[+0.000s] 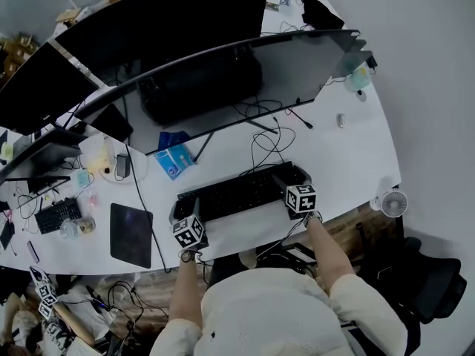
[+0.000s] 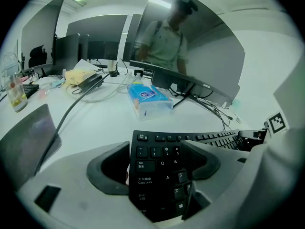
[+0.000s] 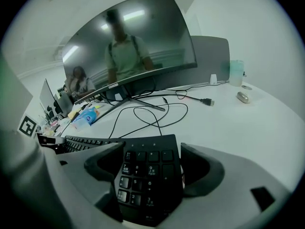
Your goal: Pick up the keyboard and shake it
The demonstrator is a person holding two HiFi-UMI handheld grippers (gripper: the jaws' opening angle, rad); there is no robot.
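Keyboard (image 2: pixel 164 163) with "Caps Lock" key (image 2: pixel 146 180)

Seen from above: a person in a pale cream shirt (image 1: pixel 274 310) with short sleeves. The left gripper (image 1: pixel 183 212) and right gripper (image 1: pixel 294 178) are light grey moulded shells with dark, curved, padded jaws. Each carries a white marker cube (image 1: pixel 189 232) printed with black squares.
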